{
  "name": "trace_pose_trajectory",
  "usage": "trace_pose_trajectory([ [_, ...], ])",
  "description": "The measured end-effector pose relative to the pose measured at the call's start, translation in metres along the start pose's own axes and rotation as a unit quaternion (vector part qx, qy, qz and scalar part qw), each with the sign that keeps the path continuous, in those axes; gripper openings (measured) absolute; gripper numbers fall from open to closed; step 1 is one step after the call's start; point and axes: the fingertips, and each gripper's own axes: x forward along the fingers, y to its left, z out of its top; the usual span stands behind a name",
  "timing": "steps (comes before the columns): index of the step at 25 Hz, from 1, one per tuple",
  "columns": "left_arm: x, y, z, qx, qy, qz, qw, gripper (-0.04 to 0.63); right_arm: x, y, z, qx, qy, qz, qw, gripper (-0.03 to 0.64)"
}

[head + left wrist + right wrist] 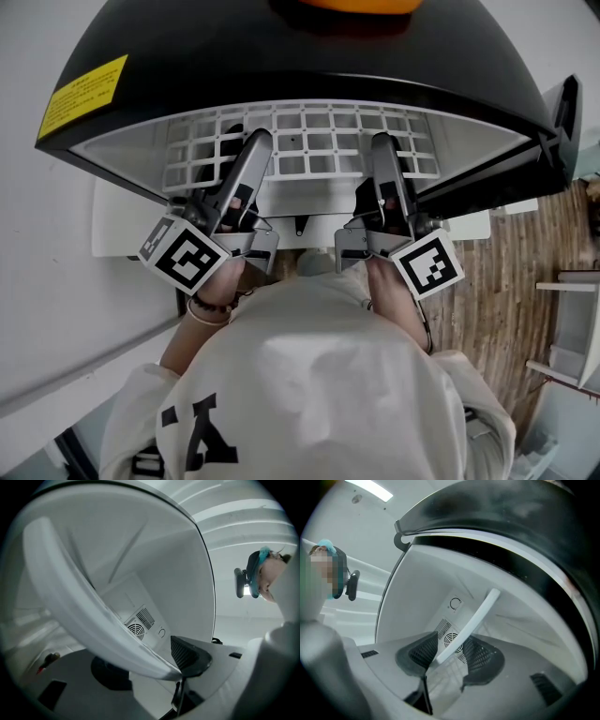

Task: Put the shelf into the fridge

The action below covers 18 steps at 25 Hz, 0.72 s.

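- The white wire shelf (309, 141) is inside the open mouth of the black fridge (281, 56). Its front bar is on the person's side.
- The left gripper (253, 150) is closed on the left part of that front bar. Its own view shows the bar pinched at the dark pad.
- The right gripper (384, 150) is closed on the right part. The bar sits snug between its two ribbed pads (424, 651).
- Both grippers tip up a little, so the shelf is likely not flat yet.
- I think the step now is sliding the shelf back onto its side ledges. I cannot see those ledges.
- To do it well, push both hands the same amount, so the shelf goes straight toward the fan vent (451, 639) on the back wall.
- If one side goes first, the shelf may twist and jam.
- Let go only when it rests flat.
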Motion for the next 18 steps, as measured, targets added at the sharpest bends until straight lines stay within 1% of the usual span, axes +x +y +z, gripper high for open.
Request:
trace_pose_trajectory([
  [18,0.0066,0.0056,0.0037,-0.002,-0.006,0.000,1.0000,0.245,0.0073,-0.0027,-0.0002,-0.003,0.002,0.004,1.000,0.172],
])
